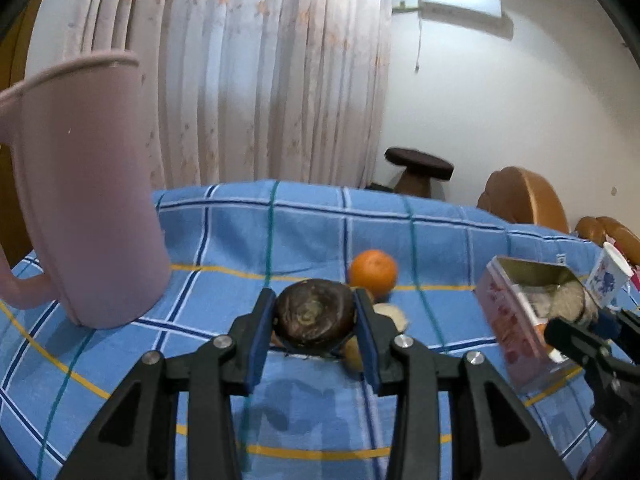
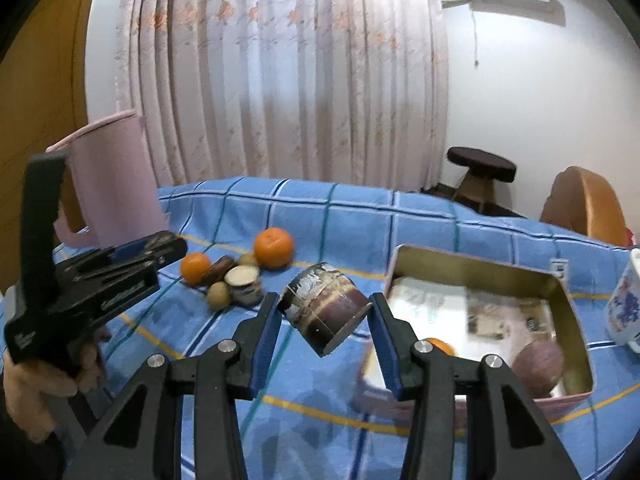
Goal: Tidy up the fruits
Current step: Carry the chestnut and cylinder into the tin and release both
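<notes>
Backlit room, soft fisheye shots with some smear

Most of the light is daylight glowing through the curtain (image 1: pixel 256 80), so the wall (image 1: pixel 500 120) looks bright and a bit washed out. The cloth (image 1: pixel 304 232) is evenly lit, with soft dark shadows under both sets of fingers. Heavy barrel bend and black vignette in the corners of both views. The jug (image 1: pixel 84 184) up close is mushy, and the tin (image 2: pixel 480 304) has a shiny glare inside and a smeared near edge.
</notes>
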